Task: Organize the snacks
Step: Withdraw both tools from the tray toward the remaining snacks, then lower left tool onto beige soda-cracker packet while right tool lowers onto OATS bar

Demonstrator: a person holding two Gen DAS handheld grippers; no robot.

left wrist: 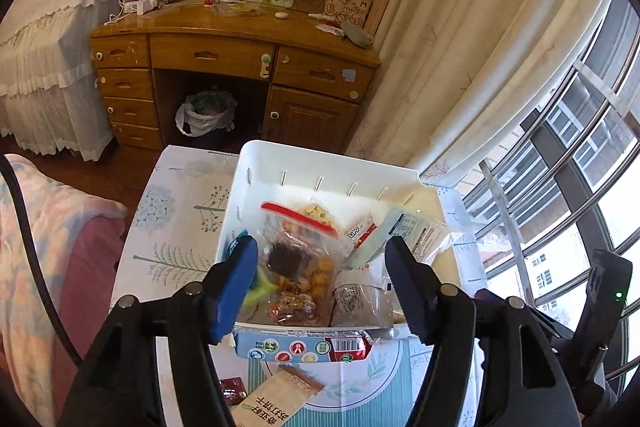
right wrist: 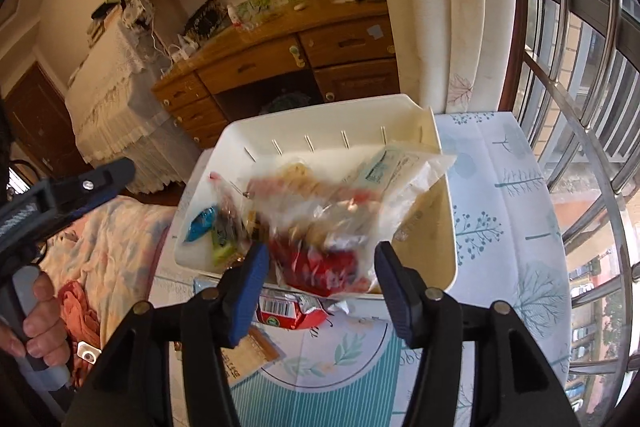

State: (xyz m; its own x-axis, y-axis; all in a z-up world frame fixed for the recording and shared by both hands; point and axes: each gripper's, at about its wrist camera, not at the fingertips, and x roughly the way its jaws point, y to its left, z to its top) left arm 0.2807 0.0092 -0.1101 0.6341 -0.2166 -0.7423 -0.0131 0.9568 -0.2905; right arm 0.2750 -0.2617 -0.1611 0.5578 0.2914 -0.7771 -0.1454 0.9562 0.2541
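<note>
The left gripper (left wrist: 320,287) stands with its jaws apart over the white bin (left wrist: 256,163), nothing pinched between its blue pads; a clear zip bag of mixed snacks (left wrist: 296,259) lies in the bin just beyond them. The right gripper (right wrist: 318,287) is likewise parted and empty, above the bin's near wall, with a blurred clear bag of red-wrapped snacks (right wrist: 324,247) lying heaped against that wall.

Outside the bin, on the patterned tablecloth (left wrist: 180,211), a blue-and-red packet (left wrist: 304,345) lies right against the bin's near wall, with a tan cracker packet (left wrist: 276,403) nearer the camera and a small dark red packet (left wrist: 232,389) beside it.

The likely trouble: the heaped bags ride high at the near wall, so one could slide out over the rim if a further packet is pushed in, and the slick film may slip from a shallow pinch.

Both grippers point steeply downward, side by side; in the right wrist view, a hand (right wrist: 36,327) grips the left gripper's handle.
</note>
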